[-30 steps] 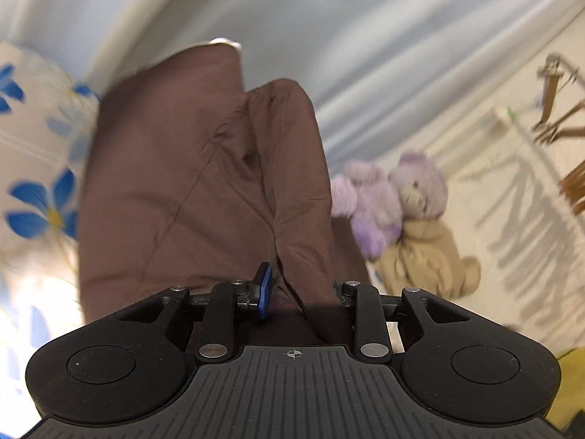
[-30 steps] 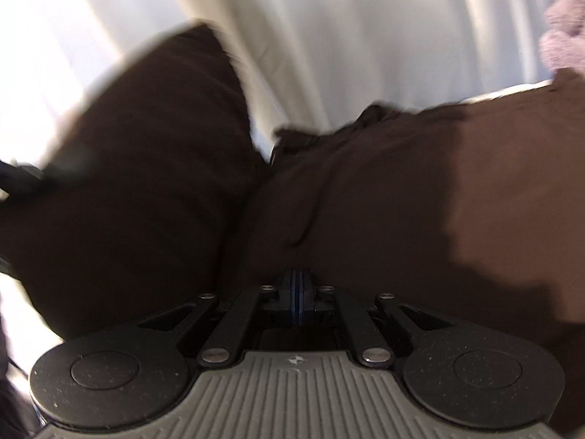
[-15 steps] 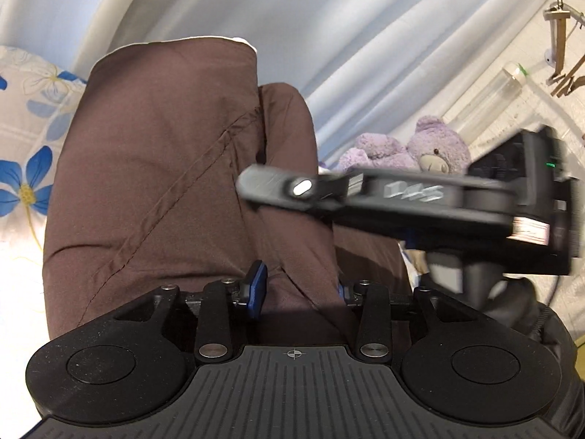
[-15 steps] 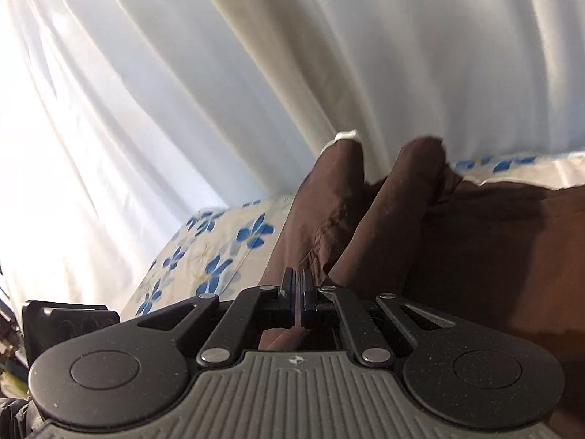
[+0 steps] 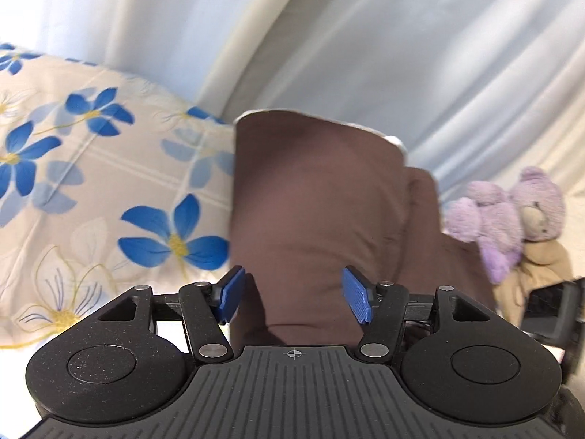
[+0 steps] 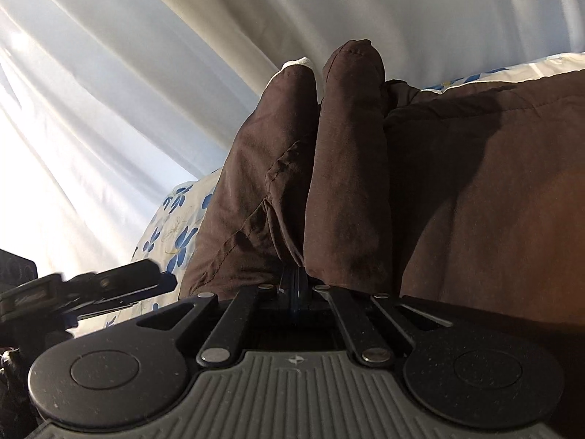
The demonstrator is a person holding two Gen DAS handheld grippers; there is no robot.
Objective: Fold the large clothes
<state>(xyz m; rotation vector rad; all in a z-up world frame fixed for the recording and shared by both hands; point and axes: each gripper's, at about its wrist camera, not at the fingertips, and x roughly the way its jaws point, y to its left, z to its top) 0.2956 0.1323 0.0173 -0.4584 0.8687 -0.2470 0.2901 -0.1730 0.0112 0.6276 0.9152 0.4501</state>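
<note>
Fold-over step nearing its end: left gripper (image 5: 292, 300) jaws have just been opening, brown garment (image 5: 318, 205) lying between untouched pads on the floral bedding (image 5: 91, 183). Right gripper (image 6: 294, 287) is pinching a garment fold; next move is probably releasing it and smoothing.

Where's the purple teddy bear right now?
In the left wrist view, the purple teddy bear sits at the right edge, just right of the brown garment, below the pale curtain.

Bed covered by a cream sheet (image 5: 91, 168) printed with blue flowers, brown garment (image 5: 314, 201) lying folded on it, lilac plush bear (image 5: 512, 212) and what looks like a tan one (image 5: 544, 267) at the far edge
</note>
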